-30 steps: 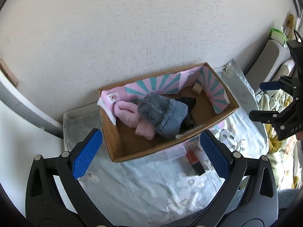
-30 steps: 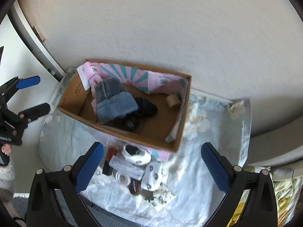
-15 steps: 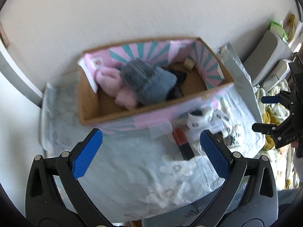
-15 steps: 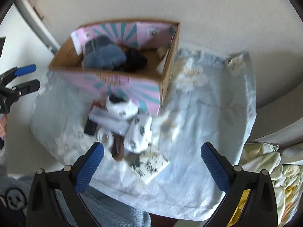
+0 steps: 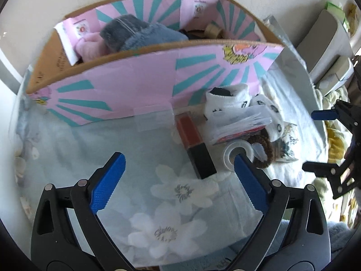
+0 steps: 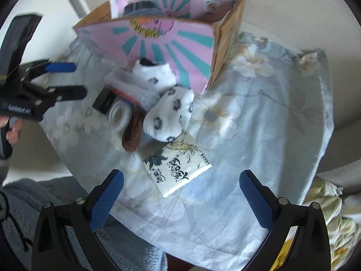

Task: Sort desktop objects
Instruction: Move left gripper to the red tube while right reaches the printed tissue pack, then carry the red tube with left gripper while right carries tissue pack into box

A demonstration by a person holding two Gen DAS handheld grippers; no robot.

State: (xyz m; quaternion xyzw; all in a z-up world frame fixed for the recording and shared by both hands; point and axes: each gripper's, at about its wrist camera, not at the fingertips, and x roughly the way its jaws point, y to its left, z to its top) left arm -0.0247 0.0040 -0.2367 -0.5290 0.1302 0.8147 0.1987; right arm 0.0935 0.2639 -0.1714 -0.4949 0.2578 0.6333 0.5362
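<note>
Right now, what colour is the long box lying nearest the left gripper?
The long box is red at the far end and black at the near end, clearest in the left wrist view.

Both grippers spread, empty.
We see left gripper (image 5: 178, 169) and right gripper (image 6: 181, 187) with jaws wide apart, held above the cloth, gripping nothing.
</note>
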